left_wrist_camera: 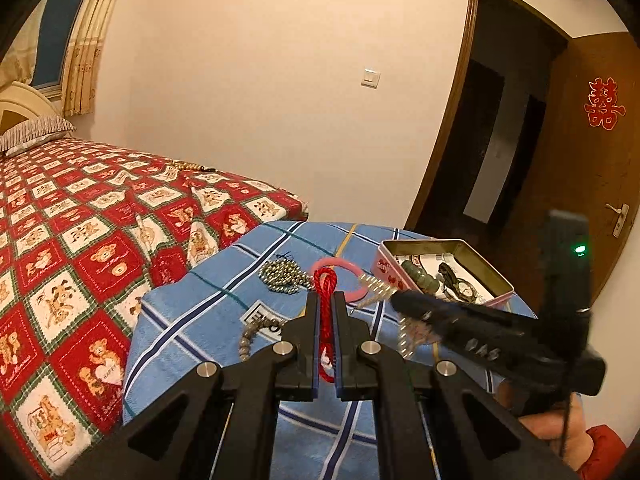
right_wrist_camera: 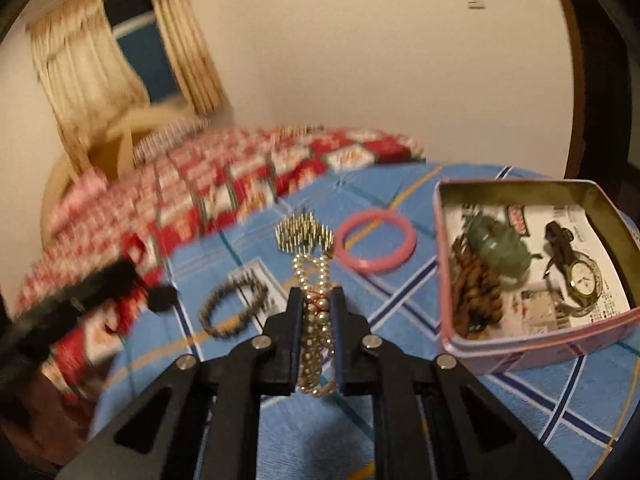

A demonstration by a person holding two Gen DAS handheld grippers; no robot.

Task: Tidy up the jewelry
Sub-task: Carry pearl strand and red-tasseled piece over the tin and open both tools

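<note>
The left tongs pinch a red cord; the right tongs pinch a pearl bracelet. Both hang over the table. Next, carry them right into the pink tin.

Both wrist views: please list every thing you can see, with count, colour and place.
tin box: one, pink, right on blue cloth
watch: one, gold-rimmed, in tin
green piece: one, in tin
pink bangle: one, on cloth
dark bead bracelet: one, on cloth
pearl strand: one, cream, clamped
red cord: one, clamped
bed: one, red checked
left gripper: black, shut
right gripper: black, shut
</note>
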